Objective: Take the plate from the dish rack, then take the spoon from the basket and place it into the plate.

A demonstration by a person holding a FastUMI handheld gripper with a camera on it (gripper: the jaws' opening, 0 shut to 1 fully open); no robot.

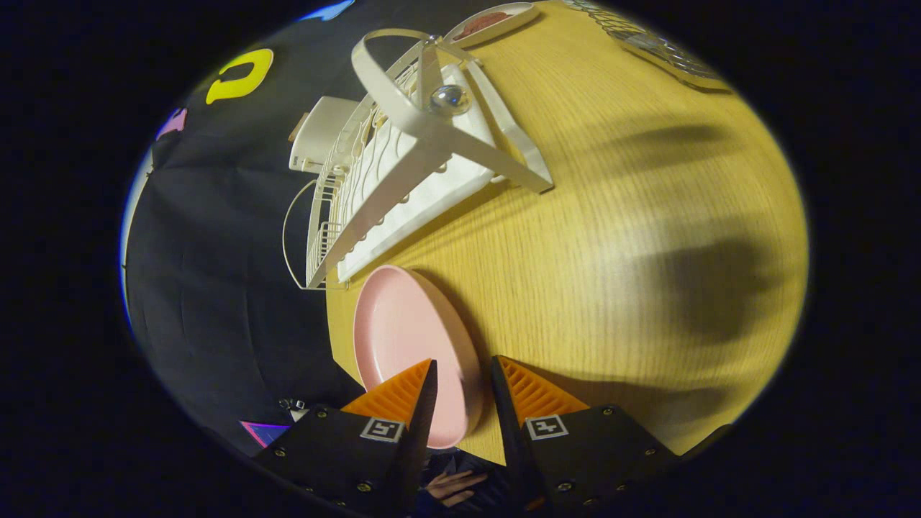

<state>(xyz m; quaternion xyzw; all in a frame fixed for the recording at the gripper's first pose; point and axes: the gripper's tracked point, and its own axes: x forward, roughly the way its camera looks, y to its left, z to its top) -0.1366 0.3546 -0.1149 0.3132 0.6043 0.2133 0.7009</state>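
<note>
A pink plate point(403, 338) stands on edge between my fingers, its rim running down into the gap. My gripper point(464, 363) is shut on the plate, with one orange finger point(399, 392) on its hollow face and the other point(529, 392) on its back. The plate hangs over the wooden table point(611, 237), just in front of the near end of the white dish rack point(403, 180). Far beyond the rack, a wire basket point(669, 54) sits at the table's far corner; what it holds is too small to make out.
A white container point(324, 133) stands behind the rack by the black cloth wall. A shallow dish with something red point(493, 21) lies past the rack's far end. A shiny round knob point(450, 99) sits on the rack's frame. A hand point(453, 485) shows below the fingers.
</note>
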